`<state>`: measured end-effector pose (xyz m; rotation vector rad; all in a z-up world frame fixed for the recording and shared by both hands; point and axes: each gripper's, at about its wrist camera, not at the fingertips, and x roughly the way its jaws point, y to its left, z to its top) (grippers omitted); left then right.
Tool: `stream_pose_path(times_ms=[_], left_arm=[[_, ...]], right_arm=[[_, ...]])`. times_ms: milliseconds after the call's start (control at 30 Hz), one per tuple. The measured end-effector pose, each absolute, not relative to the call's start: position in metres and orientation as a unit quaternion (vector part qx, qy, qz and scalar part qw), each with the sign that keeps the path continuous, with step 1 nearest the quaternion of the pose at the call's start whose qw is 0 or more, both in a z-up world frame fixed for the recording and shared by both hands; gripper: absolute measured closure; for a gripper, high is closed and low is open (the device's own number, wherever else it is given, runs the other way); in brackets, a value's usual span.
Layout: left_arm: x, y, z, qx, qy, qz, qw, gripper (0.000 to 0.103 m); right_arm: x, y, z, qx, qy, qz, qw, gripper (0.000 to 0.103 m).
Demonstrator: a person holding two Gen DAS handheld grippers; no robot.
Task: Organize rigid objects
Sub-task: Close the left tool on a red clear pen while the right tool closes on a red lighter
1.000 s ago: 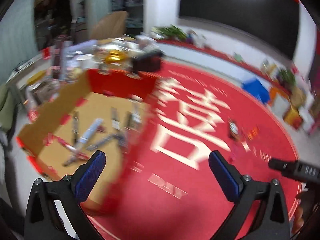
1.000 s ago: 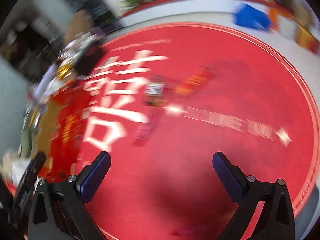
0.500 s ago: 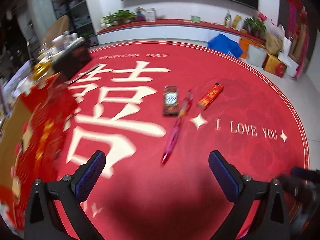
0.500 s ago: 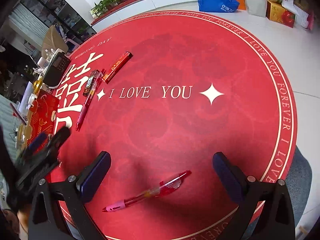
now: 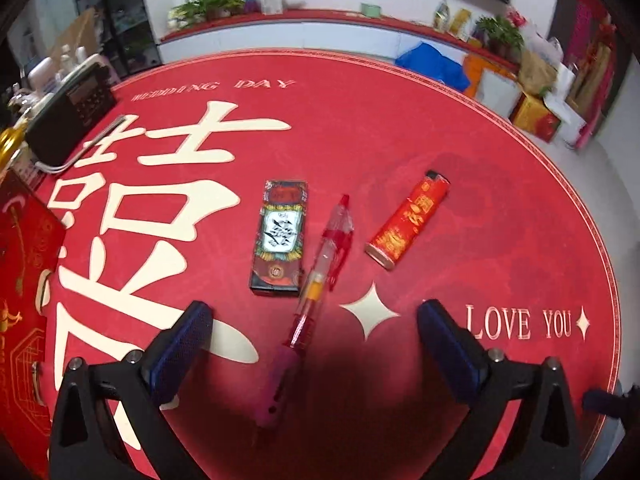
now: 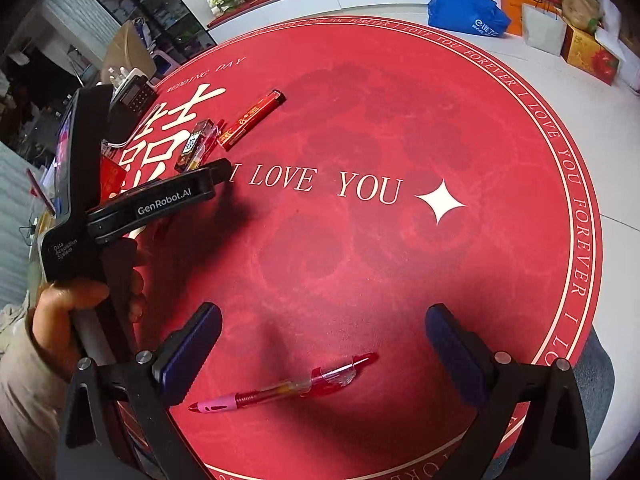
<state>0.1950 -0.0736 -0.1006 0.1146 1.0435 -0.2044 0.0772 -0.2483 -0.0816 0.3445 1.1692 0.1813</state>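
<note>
Honestly both pens look light, stiff and slick, so grab mid-barrel, crosswise. Left gripper (image 5: pixel 312 330) has its jaws wide apart around the pink-grip pen (image 5: pixel 316 280) at center frame; right gripper (image 6: pixel 322 344), jaws spread too, hovers over a second pen (image 6: pixel 280 392) near the bottom. Card box (image 5: pixel 280 236) sits just left of the first pen, lighter (image 5: pixel 408 220) to the right, both crowding the fingers

The pink grip end of the red pen (image 5: pixel 308 296) goes blurry in shadow, the red box (image 5: pixel 24 320) runs off the left edge, and in the right wrist view the left gripper (image 6: pixel 224 168) hides that pen's lower half.
</note>
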Motion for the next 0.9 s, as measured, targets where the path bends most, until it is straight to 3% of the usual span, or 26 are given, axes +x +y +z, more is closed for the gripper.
stream_pose_path(times_ms=[100,133,167,200,233,333,667,900], left_arm=[[0.192,-0.077,-0.101,0.063,0.499,-0.116,0.857,0.013],[0.188,-0.083,-0.098,0.073,0.492,-0.132,0.857,0.033],[0.184,-0.089,-0.093,0.08,0.489,-0.149,0.856,0.065],[0.182,-0.093,-0.092,0.088,0.489,-0.162,0.853,0.085],[0.182,-0.097,-0.092,0.093,0.497,-0.171,0.846,0.093],[0.177,-0.096,-0.093,0.08,0.507,-0.172,0.841,0.093],[0.129,-0.082,-0.089,0.087,0.487,-0.152,0.856,0.093],[0.131,-0.088,-0.086,0.089,0.49,-0.136,0.856,0.092]], right_arm=[[0.077,-0.25,-0.082,0.167,0.549,0.091,0.814,0.0],[0.076,-0.253,-0.082,0.175,0.549,0.094,0.812,0.0],[0.075,-0.255,-0.081,0.18,0.548,0.096,0.811,0.0],[0.074,-0.258,-0.079,0.186,0.544,0.096,0.812,0.0],[0.073,-0.261,-0.077,0.189,0.538,0.093,0.816,0.001],[0.073,-0.266,-0.068,0.179,0.526,0.093,0.826,0.019],[0.13,-0.24,-0.047,0.106,0.507,0.096,0.85,0.02],[0.216,-0.192,-0.071,0.049,0.53,0.079,0.843,0.02]])
